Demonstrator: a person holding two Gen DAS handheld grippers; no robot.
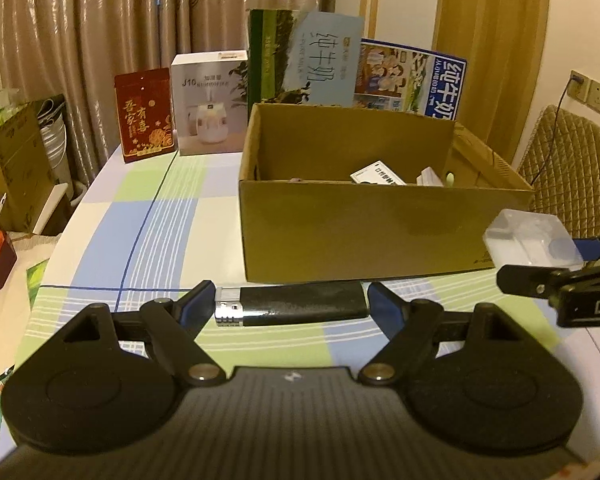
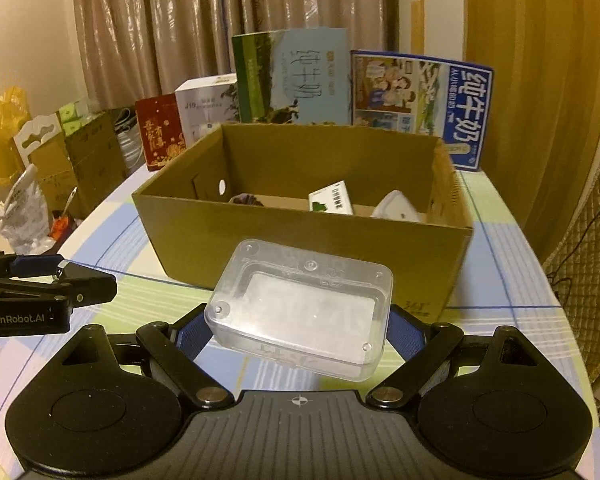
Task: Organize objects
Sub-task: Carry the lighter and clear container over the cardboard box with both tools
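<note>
Grippers first: I have both angled downward toward the table, side by side in front of the cardboard box [image 2: 300, 236]. My left gripper [image 1: 290, 305] is clamped on a black lighter [image 1: 296, 305], pads pressing on its two ends. The lighter lies crosswise between the fingers, long axis running left to right in the left wrist view, its silver metal head at the left pad and its black base at the right. It sits above the checked tablecloth [image 1: 160, 216], just short of the box's near wall.

My right gripper [image 2: 300, 326] is clamped on a clear plastic case [image 2: 300, 308], one pad on each short side. The case is a shallow rectangle, its long axis also crosswise, tilted so its broad face turns up toward the camera. It too is off the cloth, near the box's front wall.

Counting: two grippers, one lighter, one clear case, one open box. Inside the box I see one small white carton [image 2: 331, 203], one white rounded item [image 2: 396, 208] and a dark object I cannot identify. Four printed cartons stand behind the box.
</note>
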